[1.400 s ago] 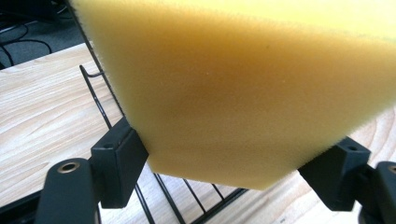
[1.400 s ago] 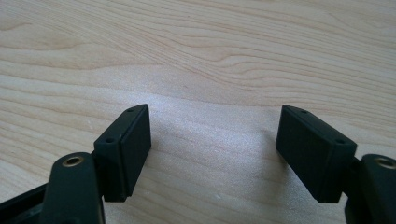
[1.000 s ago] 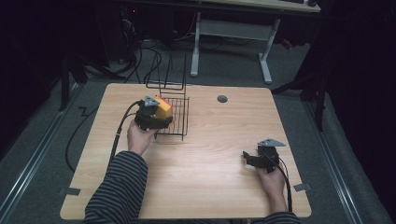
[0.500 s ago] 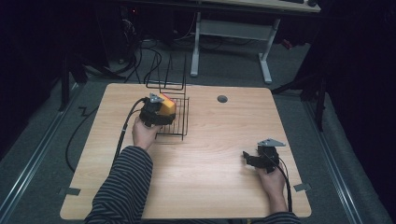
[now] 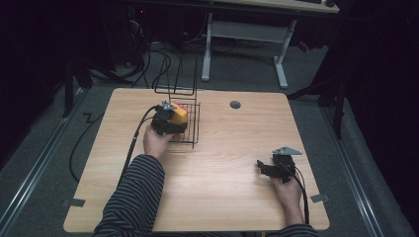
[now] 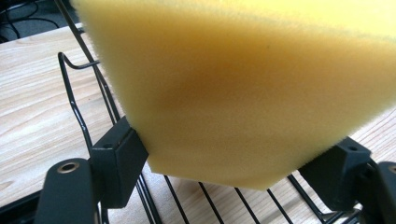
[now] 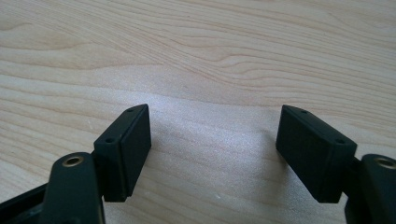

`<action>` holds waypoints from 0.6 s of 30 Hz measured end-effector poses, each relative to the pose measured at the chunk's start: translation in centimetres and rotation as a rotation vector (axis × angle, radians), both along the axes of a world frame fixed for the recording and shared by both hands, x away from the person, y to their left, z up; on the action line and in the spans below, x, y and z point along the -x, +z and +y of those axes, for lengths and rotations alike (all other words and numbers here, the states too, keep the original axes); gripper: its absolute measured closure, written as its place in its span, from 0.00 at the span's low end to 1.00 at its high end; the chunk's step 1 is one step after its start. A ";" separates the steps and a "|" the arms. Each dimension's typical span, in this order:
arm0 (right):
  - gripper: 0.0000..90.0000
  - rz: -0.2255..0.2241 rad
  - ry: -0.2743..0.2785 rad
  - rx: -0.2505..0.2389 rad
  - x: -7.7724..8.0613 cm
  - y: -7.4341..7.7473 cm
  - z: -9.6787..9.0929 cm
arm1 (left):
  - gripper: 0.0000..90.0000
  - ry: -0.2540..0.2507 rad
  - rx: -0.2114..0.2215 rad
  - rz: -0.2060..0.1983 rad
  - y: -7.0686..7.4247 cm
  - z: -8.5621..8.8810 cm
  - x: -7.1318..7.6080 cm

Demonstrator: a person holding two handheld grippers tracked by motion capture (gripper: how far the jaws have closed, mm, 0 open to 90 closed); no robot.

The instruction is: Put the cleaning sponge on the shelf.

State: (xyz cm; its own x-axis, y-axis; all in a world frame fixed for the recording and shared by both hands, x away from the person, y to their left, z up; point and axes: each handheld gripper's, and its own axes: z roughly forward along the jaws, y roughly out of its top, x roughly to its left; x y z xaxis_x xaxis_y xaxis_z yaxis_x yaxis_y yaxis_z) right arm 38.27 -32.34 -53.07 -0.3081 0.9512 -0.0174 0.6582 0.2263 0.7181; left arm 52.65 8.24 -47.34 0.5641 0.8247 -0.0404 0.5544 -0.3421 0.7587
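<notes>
Left gripper point(image 6: 224, 172): pinching sponge point(image 6: 243, 88) above wire rack point(image 5: 184, 118).
Right gripper point(image 7: 215, 154): resting spread, holding nothing.
Risk: sponge catching on rack wires, tipping rack.

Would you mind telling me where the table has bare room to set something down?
Free: the wood between the wire rack and the right gripper, and the near edge. Crowded: the far-left part, where the left gripper holds the sponge.

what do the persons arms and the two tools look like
The left arm wears a dark sleeve with thin pale stripes. The left tool is black with an orange-yellow body and a black cable trailing from it. The right tool is black, topped by a grey three-cornered plate, with its own black cable.
</notes>
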 end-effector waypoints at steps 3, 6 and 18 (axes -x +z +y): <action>0.30 0.000 0.000 0.001 0.0 0.0 0.0 | 0.26 0.000 -0.001 0.005 -0.1 0.1 -0.1; 0.30 0.000 0.000 0.001 0.0 0.0 0.0 | 0.26 0.000 -0.003 0.005 -0.1 0.0 -0.1; 0.30 0.000 0.000 0.001 0.0 0.0 0.0 | 0.23 0.010 0.013 0.019 -0.2 0.1 -0.2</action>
